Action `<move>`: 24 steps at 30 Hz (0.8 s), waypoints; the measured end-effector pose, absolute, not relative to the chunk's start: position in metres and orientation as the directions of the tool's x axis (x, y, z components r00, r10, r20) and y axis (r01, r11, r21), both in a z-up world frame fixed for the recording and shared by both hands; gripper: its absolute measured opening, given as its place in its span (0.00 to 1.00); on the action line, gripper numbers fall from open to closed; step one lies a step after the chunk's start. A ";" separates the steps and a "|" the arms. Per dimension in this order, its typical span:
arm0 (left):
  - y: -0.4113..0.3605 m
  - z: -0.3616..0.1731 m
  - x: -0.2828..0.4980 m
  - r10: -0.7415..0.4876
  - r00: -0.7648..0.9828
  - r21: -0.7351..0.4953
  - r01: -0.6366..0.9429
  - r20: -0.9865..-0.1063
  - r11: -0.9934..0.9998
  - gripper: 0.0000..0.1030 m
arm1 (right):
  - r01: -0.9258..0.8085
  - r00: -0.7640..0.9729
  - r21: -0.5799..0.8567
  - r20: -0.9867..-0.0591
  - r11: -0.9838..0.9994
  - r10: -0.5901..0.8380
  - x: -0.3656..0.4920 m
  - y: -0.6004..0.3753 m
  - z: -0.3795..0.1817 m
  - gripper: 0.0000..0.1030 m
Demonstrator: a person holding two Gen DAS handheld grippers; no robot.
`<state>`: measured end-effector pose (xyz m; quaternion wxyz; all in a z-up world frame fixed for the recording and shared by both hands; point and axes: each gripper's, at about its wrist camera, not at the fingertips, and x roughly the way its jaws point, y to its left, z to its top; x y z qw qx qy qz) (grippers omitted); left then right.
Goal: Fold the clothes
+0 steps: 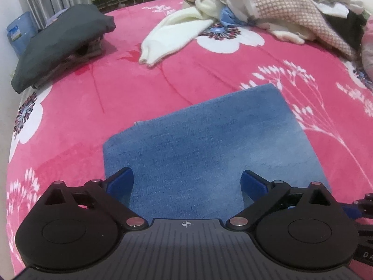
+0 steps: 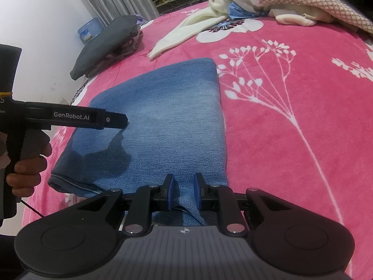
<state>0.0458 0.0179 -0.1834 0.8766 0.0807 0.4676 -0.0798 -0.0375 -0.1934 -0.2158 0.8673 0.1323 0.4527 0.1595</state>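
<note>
Jeans (image 2: 163, 116) woven denim, matt; blanket (image 2: 291, 140) plush fleece (soft nap); gripper (image 2: 183, 192) matt plastic.

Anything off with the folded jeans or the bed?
The folded jeans lie flat and square. Only oddity: a cream garment trails loose from the unfolded pile across the pink blanket.

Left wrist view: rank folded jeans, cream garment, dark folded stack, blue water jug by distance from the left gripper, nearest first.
1. Folded jeans: directly below the open left gripper.
2. Cream garment: ahead, mid-bed.
3. Dark folded stack: far left, at the bed edge; close to the cream garment, order uncertain.
4. Blue water jug: beyond the bed, left corner.
</note>
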 end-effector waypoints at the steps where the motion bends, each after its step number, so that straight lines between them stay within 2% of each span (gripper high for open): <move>1: 0.018 -0.183 0.046 -0.063 0.549 0.067 0.214 -0.834 0.974 0.99 | -0.157 0.539 0.374 -0.743 0.914 0.396 -0.038 -0.193 -0.216 0.18; 24: 0.032 -0.174 0.048 -0.045 0.565 0.017 0.104 -0.824 0.994 1.00 | -0.157 0.540 0.374 -0.743 0.914 0.396 -0.038 -0.193 -0.216 0.18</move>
